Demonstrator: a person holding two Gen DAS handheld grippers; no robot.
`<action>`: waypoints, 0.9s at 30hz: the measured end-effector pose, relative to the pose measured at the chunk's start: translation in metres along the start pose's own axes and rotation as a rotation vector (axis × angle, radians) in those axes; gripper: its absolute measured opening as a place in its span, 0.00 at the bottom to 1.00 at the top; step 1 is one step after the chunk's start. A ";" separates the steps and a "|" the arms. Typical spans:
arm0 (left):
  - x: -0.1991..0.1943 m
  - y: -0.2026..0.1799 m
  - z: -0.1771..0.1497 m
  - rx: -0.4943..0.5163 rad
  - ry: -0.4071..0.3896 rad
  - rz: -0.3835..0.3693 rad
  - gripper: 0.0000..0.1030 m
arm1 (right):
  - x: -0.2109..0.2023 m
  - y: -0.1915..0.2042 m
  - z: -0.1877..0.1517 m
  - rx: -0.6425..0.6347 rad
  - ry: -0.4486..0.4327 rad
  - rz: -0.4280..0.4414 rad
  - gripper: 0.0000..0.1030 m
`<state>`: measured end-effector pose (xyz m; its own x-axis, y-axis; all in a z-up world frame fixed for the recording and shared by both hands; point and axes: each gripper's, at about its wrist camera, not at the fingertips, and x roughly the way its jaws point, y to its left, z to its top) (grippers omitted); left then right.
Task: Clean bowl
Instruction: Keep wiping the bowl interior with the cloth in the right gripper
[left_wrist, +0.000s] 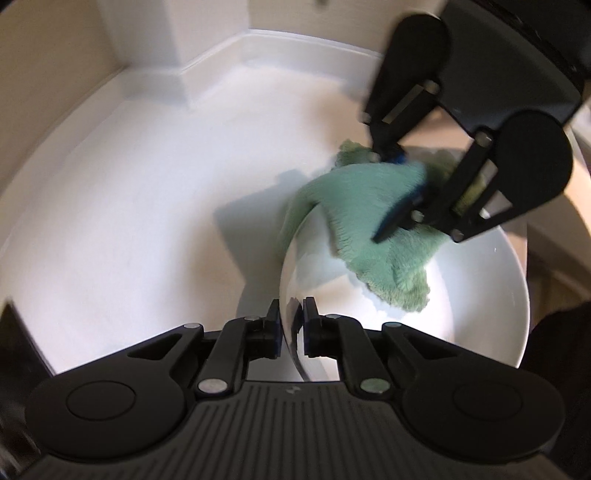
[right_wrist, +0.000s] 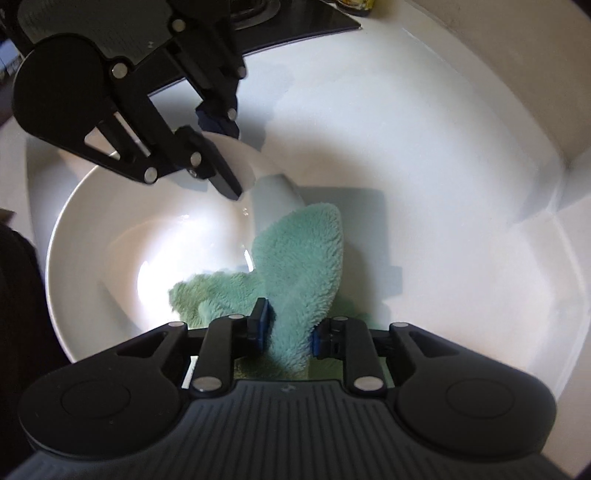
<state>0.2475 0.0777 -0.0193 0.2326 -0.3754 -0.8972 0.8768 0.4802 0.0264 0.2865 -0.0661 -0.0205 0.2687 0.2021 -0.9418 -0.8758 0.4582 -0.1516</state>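
Note:
A white bowl (left_wrist: 480, 295) sits on a white counter; it also shows in the right wrist view (right_wrist: 103, 236). My left gripper (left_wrist: 292, 328) is shut on the bowl's near rim, one finger inside and one outside; it shows in the right wrist view (right_wrist: 225, 158) at the bowl's far rim. My right gripper (right_wrist: 288, 328) is shut on a fluffy green cloth (right_wrist: 303, 258) that lies partly inside the bowl and drapes over its rim. In the left wrist view the right gripper (left_wrist: 402, 184) presses the cloth (left_wrist: 369, 229) into the bowl's far side.
The white counter (left_wrist: 129, 203) ends at a low white backsplash (left_wrist: 258, 40) and beige wall with a corner. A black cooktop (right_wrist: 295, 22) lies beyond the bowl in the right wrist view. A dark shape (right_wrist: 18, 295) stands at the left edge.

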 end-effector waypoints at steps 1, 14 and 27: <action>0.002 0.001 0.002 0.024 -0.003 -0.007 0.10 | 0.000 0.001 0.004 -0.025 -0.019 -0.011 0.19; -0.010 -0.007 -0.033 -0.312 -0.071 0.131 0.21 | 0.006 0.004 0.009 0.107 -0.033 0.015 0.18; 0.001 0.007 0.005 -0.059 -0.017 0.032 0.08 | 0.006 0.018 0.001 0.086 0.096 0.068 0.21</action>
<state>0.2563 0.0770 -0.0179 0.2680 -0.3723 -0.8886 0.8427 0.5377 0.0289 0.2725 -0.0559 -0.0283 0.1668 0.1532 -0.9740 -0.8519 0.5198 -0.0641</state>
